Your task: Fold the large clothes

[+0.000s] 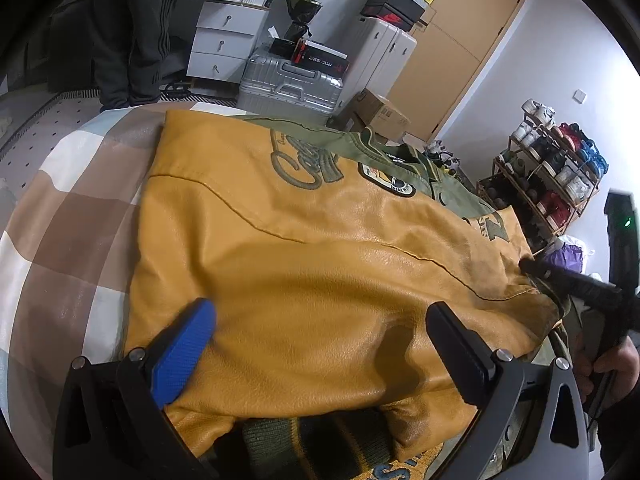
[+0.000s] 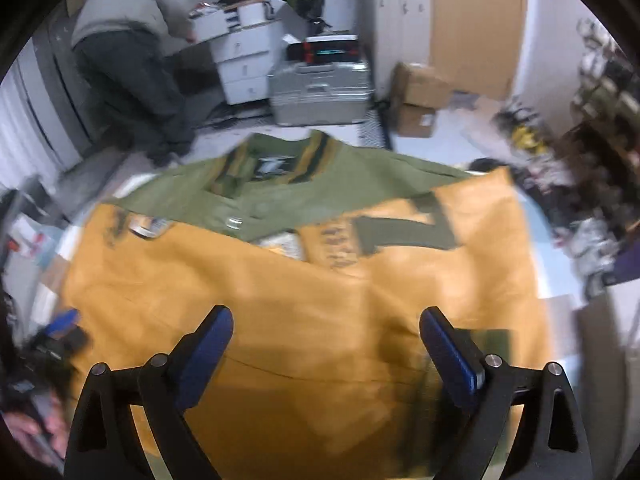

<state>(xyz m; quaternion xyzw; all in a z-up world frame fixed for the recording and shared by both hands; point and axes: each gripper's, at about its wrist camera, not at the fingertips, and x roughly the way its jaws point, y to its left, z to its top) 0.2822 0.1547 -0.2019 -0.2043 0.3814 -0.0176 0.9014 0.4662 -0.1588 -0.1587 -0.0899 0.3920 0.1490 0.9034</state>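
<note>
Left wrist view: the left gripper (image 1: 320, 344) hangs spread over the varsity jacket (image 1: 304, 248), which lies on the checked bedspread (image 1: 72, 216), both mustard sleeves folded across its green body.

Right wrist view: the right gripper (image 2: 326, 344) is spread, nothing between its jaws, above the jacket; the hem-to-collar fold looks left to do.

Black claw (image 2: 326, 340) arms, blue pads (image 2: 208, 354), silver screws

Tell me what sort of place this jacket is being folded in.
Likely a lived-in bedroom or storage room at home: a checked bedcover under the jacket, a shoe rack by the wall, and a metal suitcase with stacked boxes.
</note>
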